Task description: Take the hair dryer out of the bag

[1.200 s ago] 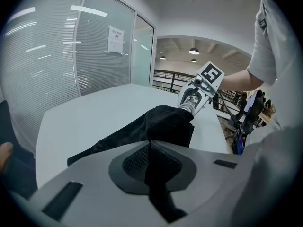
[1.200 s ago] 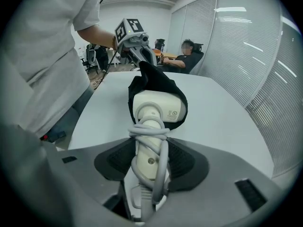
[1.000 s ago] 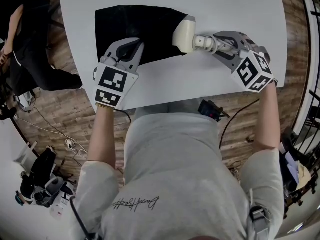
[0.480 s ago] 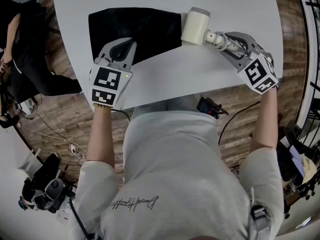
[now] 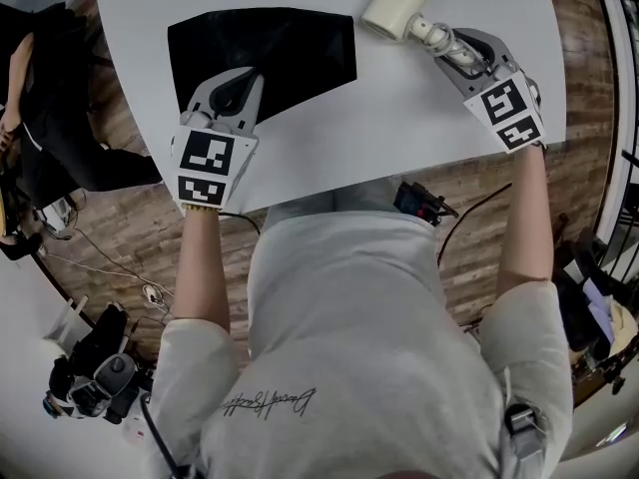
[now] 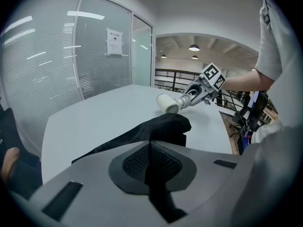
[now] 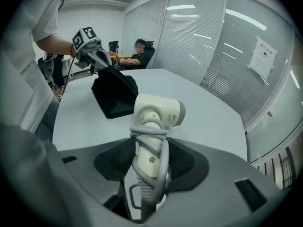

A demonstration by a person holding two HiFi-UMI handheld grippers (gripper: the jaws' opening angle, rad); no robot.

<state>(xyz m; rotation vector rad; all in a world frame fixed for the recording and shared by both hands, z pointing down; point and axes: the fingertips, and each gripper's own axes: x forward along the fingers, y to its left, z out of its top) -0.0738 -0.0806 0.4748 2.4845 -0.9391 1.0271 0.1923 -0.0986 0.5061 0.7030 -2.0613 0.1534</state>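
Hair dryer, gripped in the right claw, has been drawn clear of the bag pinched by the left claw; removal is judged done.

— Where's the hair dryer?
— Out of the bag, over the table's far right part. Cream-white, grey cord wound round its handle, handle toward the table's near edge.
— And the bag?
— Black cloth, limp, lying flattened on the table's left half, apart from the dryer.
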